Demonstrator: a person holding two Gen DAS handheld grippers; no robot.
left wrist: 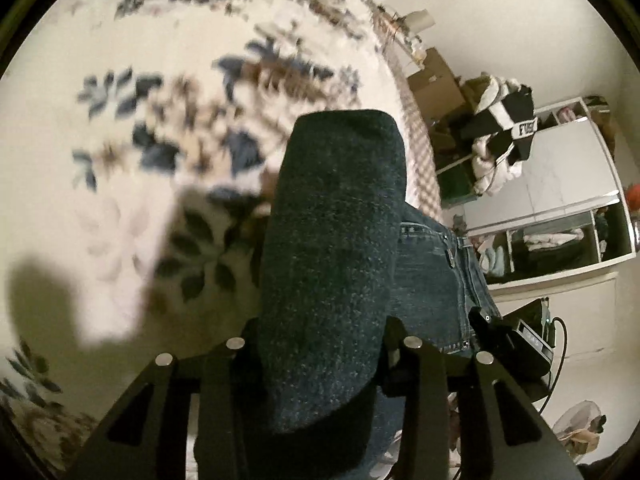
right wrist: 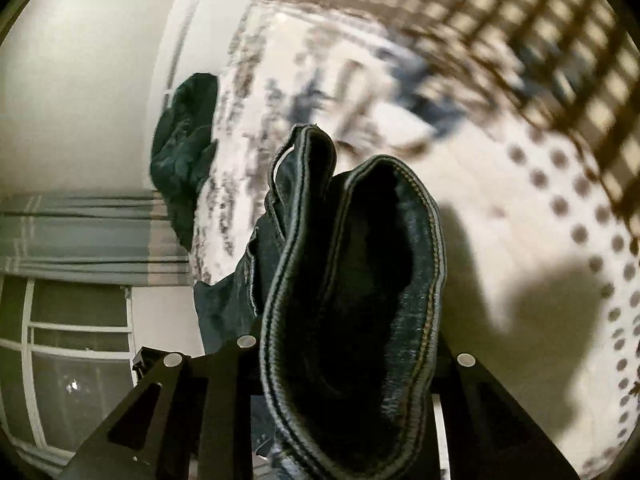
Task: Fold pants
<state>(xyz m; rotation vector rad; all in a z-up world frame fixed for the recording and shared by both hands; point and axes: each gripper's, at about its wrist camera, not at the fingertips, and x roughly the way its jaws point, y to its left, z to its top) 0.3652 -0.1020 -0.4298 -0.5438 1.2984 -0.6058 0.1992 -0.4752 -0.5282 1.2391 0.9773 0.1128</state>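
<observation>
Blocking both views: gripped jeans (left wrist: 332,264).

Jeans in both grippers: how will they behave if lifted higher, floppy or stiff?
Probably floppy: the jeans bulge and curl past the right gripper. Likely heavy for cloth: thick stitched hems, and denim trails below the left gripper. Slip seems unlikely, since both appear clamped on bunched fabric.

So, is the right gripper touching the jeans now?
Touching. The right wrist view shows the jeans hem bunched between the right gripper fingers, pinched with no gap.
</observation>
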